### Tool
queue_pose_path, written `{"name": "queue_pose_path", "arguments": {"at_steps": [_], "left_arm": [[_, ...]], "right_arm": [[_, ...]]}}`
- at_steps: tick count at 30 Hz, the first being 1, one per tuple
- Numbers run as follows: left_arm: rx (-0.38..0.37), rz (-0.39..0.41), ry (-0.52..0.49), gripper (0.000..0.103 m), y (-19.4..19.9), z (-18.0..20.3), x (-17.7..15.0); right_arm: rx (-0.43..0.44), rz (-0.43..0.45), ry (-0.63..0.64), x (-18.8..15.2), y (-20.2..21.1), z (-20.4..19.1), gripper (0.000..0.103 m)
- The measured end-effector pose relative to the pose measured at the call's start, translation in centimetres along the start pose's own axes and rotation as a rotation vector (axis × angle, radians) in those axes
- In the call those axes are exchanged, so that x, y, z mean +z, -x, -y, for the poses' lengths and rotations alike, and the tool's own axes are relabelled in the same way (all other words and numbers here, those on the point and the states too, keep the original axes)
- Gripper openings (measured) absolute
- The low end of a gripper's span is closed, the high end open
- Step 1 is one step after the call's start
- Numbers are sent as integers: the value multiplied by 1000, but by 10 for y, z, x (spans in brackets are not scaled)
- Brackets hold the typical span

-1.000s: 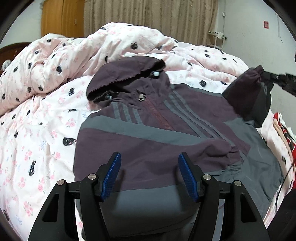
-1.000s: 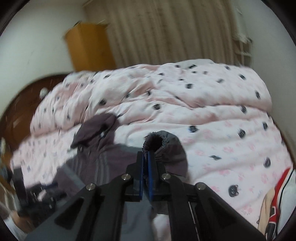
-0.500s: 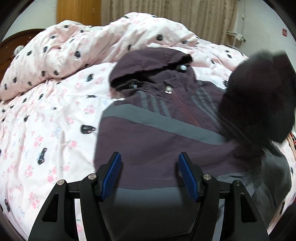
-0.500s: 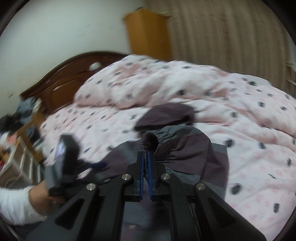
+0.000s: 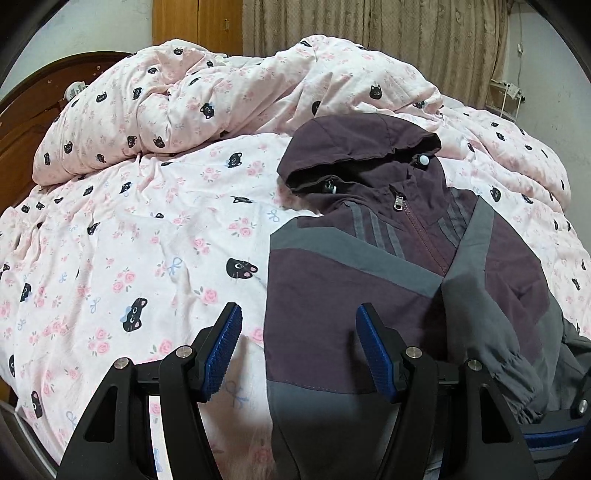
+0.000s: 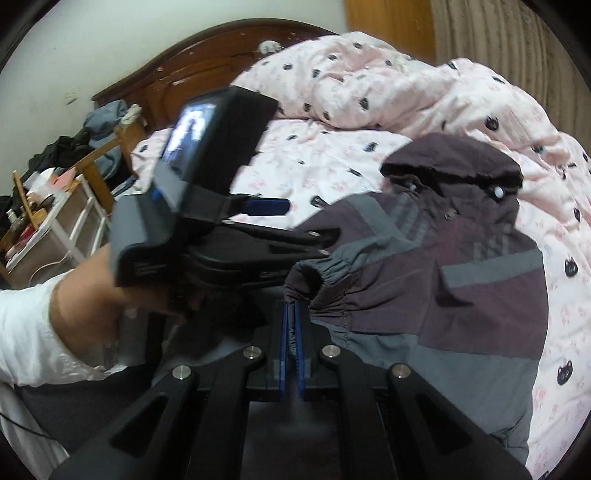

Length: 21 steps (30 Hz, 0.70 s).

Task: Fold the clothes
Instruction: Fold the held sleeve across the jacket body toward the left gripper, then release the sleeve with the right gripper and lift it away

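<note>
You are working over a bed [image 5: 155, 258] spread with a pale pink sheet printed with black cat faces, roses and blue bows, and a rumpled duvet [image 5: 229, 96] in the same print is heaped along the far side. Behind it stand a dark carved wooden headboard [image 6: 207, 62], a beige pleated curtain [image 5: 424, 40] and an orange-brown wooden wardrobe [image 5: 195, 26], with white wall at either side. In the right wrist view a cluttered white-framed shelf unit [image 6: 62, 221] and a chair piled with clothes sit beside the head of the bed. The hooded jacket [image 5: 369, 280], dark purple with grey panels and grey stripes near the zip, lies front up on the sheet, its hood [image 5: 354, 147] toward the duvet. One sleeve [image 5: 476, 295] is folded across the chest, its gathered cuff [image 6: 317, 273] lying over the lower front. Your right gripper [image 6: 291, 332] is clenched on that cuff, a thin strip of fabric pinched between the blue pads. Your left gripper [image 5: 299, 339] stands released, roughly half open, with nothing between its fingers [image 5: 221, 354]; it hovers above the jacket's left edge as that view shows it, one finger over the sheet and the other over purple fabric. Your left hand [image 6: 92, 302], in a white sleeve, grips its handle just beside the cuff.
</note>
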State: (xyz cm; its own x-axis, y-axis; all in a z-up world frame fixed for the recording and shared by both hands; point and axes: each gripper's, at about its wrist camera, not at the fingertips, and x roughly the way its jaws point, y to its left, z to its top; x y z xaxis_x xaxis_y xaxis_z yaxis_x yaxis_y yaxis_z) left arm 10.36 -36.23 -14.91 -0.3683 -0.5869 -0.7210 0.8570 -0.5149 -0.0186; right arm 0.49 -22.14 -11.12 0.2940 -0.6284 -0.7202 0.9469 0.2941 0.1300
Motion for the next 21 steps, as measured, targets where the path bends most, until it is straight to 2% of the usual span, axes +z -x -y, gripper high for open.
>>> {"name": "queue_pose_path", "arguments": {"at_steps": [2,8,10,11,15,18,21], "left_arm": [[3,-2,0,59,-1,-1,1],[35,25,2,59,3,-3,2],[42,42,12,59,6,-6,3],[27,52,22,59,9,-8,4],[-48,98,25,59,20,-7,6],[-127,143,-3,59,32,3,7],[-247,178,-50,60,43,18,7]], "right_arm": [[-2,-5,0,0,-1,-1,5],[9,-126,-18,-14,-36,6,10],[34,-133,2,-14,-37,1,23],[53,-127,19,-14,-33,-2,30],[166,-83,40,-10,-6,-2,31],[173,-32,41,-11,23,15,31],[104,5,-32,-14,44,44,31]]}}
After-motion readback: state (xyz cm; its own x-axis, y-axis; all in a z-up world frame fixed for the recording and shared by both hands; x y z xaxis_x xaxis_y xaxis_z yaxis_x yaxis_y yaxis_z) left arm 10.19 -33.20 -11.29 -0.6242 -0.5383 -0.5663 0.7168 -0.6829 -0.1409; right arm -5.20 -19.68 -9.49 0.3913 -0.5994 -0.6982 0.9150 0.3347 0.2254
